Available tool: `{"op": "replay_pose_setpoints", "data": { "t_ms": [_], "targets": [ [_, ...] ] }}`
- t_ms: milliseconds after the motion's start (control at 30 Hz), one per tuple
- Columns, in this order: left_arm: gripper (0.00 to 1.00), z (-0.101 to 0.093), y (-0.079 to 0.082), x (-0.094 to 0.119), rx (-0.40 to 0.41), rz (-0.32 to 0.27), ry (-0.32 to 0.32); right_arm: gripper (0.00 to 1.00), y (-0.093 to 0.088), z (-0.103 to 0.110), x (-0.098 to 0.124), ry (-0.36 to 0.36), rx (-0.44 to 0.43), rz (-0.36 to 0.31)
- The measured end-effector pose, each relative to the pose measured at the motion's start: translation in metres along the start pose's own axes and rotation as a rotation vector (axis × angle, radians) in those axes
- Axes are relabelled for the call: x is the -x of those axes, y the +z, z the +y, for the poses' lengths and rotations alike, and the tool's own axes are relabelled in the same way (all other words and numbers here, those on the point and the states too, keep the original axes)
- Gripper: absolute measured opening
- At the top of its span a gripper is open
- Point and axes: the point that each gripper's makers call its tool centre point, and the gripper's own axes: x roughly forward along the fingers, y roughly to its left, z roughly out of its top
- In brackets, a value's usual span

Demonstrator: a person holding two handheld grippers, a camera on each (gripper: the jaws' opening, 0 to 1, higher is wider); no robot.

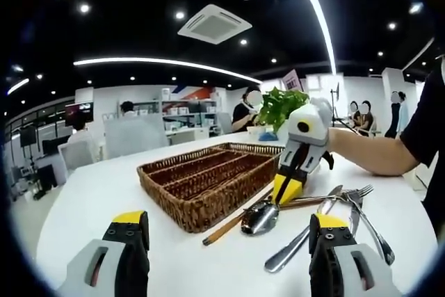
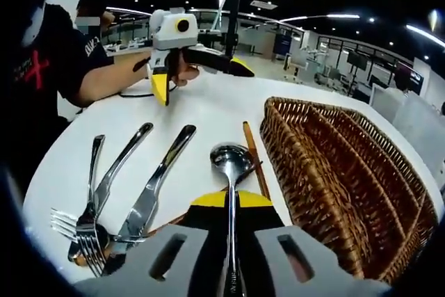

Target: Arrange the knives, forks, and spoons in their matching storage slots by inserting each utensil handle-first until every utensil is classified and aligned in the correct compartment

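A brown wicker tray [image 1: 182,193] [image 2: 327,172] with long slots lies on the white table. My right gripper [image 2: 229,198] [image 1: 286,191] is shut on the handle of a metal spoon [image 2: 231,158] [image 1: 260,218], whose bowl points away from it and rests on the table beside the tray. A wooden-handled utensil [image 2: 253,154] [image 1: 233,224] lies along the tray's edge. Forks [image 2: 87,231] [image 1: 358,196] and knives [image 2: 158,182] [image 1: 288,252] lie in a loose group on the table. My left gripper [image 1: 226,231] [image 2: 201,78] hovers open above the table, holding nothing.
A green potted plant [image 1: 281,106] stands behind the tray. The arm [image 1: 368,154] of the person holding the grippers reaches in over the table edge. Other people sit at desks in the office behind. Bare white tabletop [image 1: 90,193] lies left of the tray.
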Motion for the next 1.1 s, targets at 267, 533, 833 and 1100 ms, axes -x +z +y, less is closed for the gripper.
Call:
{"op": "replay_pose_setpoints", "data": {
  "t_ms": [267, 533, 833, 1100],
  "targets": [
    [0.99, -0.028, -0.007, -0.008, -0.009, 0.027, -0.123, 0.0, 0.028, 0.024, 0.005, 0.063, 0.067, -0.034],
    [0.62, -0.067, -0.004, -0.01, -0.036, 0.003, -0.3, 0.0, 0.056, 0.054, 0.006, 0.148, 0.098, -0.064],
    [0.37, -0.084, 0.001, -0.007, -0.007, -0.02, -0.381, 0.0, 0.063, 0.063, 0.008, 0.167, 0.133, -0.061],
    [0.36, -0.087, 0.005, -0.007, -0.015, -0.039, -0.391, 0.0, 0.064, 0.066, 0.007, 0.187, 0.118, -0.074]
  ]
}}
